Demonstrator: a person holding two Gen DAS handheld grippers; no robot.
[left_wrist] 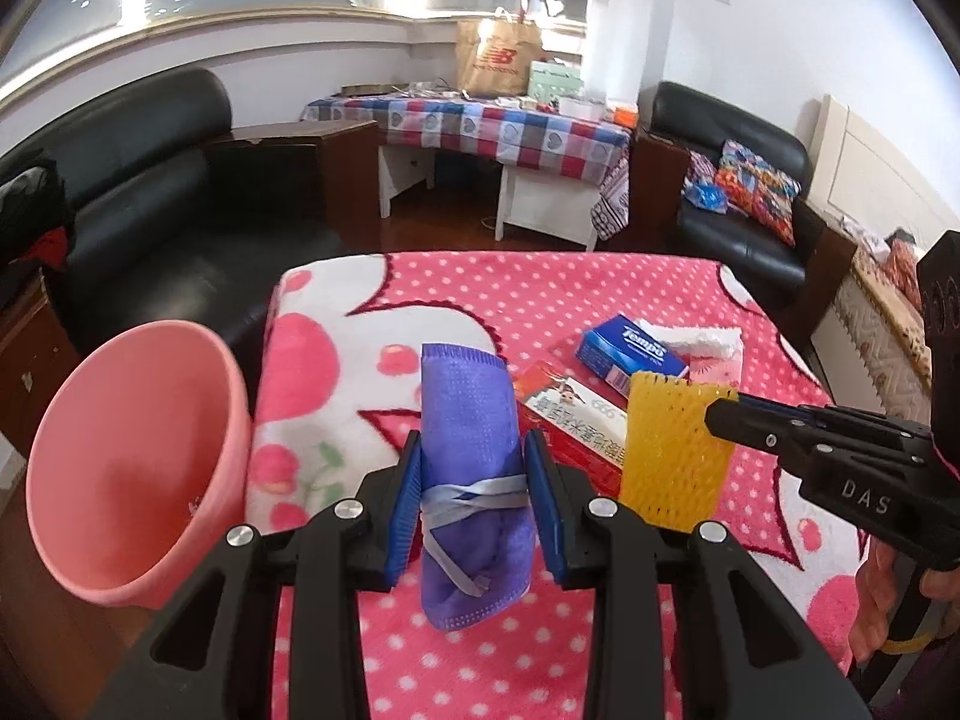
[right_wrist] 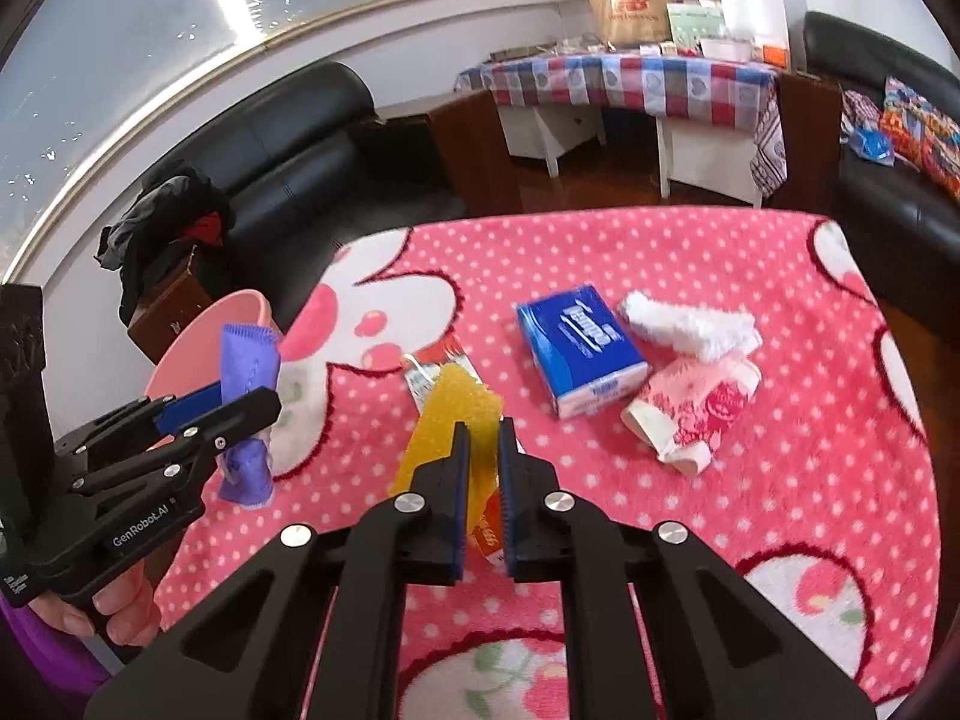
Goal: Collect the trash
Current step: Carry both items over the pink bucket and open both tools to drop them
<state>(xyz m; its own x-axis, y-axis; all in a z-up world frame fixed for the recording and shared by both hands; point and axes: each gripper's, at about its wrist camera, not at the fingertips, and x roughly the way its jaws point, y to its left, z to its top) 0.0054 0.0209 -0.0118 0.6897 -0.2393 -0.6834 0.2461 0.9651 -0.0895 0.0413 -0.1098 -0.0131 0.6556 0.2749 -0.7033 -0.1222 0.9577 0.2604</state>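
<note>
A rolled purple face mask (left_wrist: pixel 471 480) is clamped in the left tongs (left_wrist: pixel 474 480) beside the pink plastic bin (left_wrist: pixel 132 468); yellow foam netting (right_wrist: pixel 450 426) is gripped by the right tongs (right_wrist: pixel 480 468).

A pink polka-dot blanket (right_wrist: pixel 600 252) with white flower shapes covers the near surface. At ten o'clock in the right wrist view sits a black leather sofa (right_wrist: pixel 312 138) with dark clothing (right_wrist: pixel 162 210) heaped on its arm. At one o'clock stands a table under a checked cloth (right_wrist: pixel 630 78), bearing a brown paper bag (right_wrist: pixel 630 0) and small clutter. At two o'clock in the left wrist view, a black armchair (left_wrist: pixel 732 180) holds a patterned cushion (left_wrist: pixel 762 186) and a blue plastic bag (left_wrist: pixel 708 198).
</note>
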